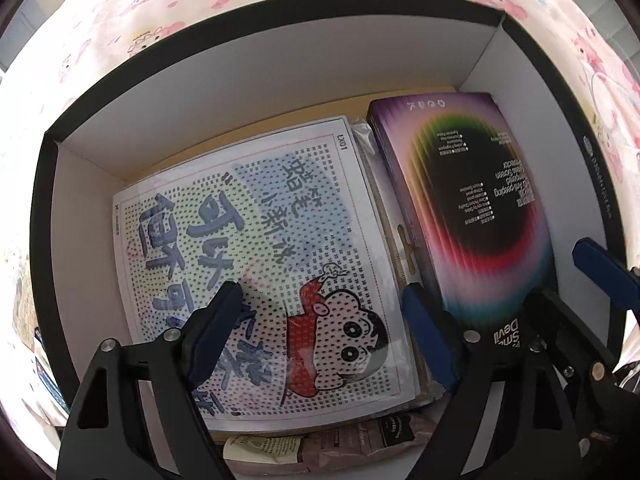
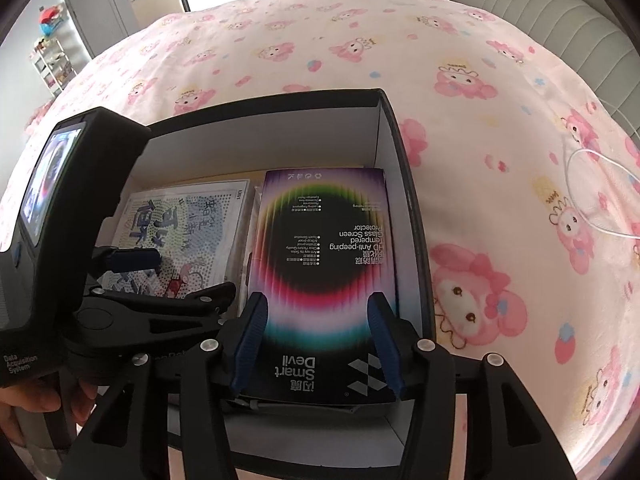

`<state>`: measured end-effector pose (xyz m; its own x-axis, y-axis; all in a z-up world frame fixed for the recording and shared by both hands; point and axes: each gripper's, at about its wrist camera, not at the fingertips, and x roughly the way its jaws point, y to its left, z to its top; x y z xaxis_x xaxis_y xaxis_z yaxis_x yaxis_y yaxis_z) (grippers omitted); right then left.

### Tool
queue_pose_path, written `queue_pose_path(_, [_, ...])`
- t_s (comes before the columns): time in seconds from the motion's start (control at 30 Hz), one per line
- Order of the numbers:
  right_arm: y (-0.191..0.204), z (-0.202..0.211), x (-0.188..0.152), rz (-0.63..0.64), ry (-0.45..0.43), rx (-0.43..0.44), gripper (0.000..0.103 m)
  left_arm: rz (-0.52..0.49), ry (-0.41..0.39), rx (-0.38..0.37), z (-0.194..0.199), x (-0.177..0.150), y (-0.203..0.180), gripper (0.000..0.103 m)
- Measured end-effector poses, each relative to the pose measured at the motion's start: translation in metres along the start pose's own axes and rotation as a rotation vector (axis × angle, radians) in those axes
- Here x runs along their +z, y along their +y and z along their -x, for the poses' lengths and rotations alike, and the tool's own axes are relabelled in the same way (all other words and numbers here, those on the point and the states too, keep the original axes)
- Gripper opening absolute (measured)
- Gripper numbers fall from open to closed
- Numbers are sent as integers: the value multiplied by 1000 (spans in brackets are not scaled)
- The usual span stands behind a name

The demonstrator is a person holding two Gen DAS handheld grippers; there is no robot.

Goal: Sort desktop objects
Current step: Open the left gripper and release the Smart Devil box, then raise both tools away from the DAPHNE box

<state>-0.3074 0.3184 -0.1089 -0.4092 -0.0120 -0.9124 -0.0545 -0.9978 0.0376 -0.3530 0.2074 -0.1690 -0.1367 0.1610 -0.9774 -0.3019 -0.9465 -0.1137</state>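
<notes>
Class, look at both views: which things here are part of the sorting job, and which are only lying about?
Job:
- box
- screen protector pack
- bead picture sheet
- brown packets
- left tongs
- right tongs

Lying about:
- pink bedspread
- white cable
- shelf

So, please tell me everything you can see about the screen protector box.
The screen protector box is a flat cardboard pack, black centre ringed in rainbow colours, white print reading "Smart Devil". It lies tilted in the right side of the black storage box, beside the bead-art sheet. The right tool straddles its near end.
</notes>
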Motion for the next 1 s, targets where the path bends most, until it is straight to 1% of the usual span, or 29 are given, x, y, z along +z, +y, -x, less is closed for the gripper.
queue_pose_path(0.03, [0,0,0,-1,-2,0,48,27,-23,-32,5,-2,5,68])
queue_pose_path(0.07, [0,0,0,-1,-4,-3,48,51,-38,-65,10,-4,11,63])
queue_pose_path(0.17, [4,1,-2,3,-9,11,48,117,-78,-142,25,-17,32,63])
queue_pose_path(0.23, [8,-1,-3,20,-8,45,48,128,-83,-136,36,-27,44,62])
queue_pose_path(0.27, [11,-2,-4,30,-7,53,51,132,-85,-129,41,-33,51,62])
queue_pose_path(0.33, [15,-4,-4,49,-5,25,51,138,-78,-114,46,-39,63,62])
queue_pose_path(0.37, [14,-4,-3,46,0,27,51,143,-70,-107,45,-43,65,62])
queue_pose_path(0.4, [13,-2,-3,32,3,47,50,146,-69,-104,46,-45,67,62])
queue_pose_path(0.47, [12,10,-6,16,-15,104,49,137,-79,-102,61,-41,86,62])
queue_pose_path(0.57, [26,31,-13,87,-72,108,49,129,-87,-120,62,-35,78,62])
queue_pose_path(0.63, [33,31,-14,113,-58,155,49,131,-84,-124,58,-36,74,62])
queue_pose_path(0.7, [32,19,-11,96,-6,196,49,132,-65,-121,54,-41,73,63])
queue_pose_path(0.87, [24,-15,-14,14,113,174,49,134,-16,-98,40,-48,79,64])
queue_pose_path(0.93, [22,-24,-19,2,143,182,49,122,-13,-94,41,-49,80,65])
queue_pose_path(1.0, [22,-27,-21,10,143,178,49,116,-10,-96,40,-47,80,69])
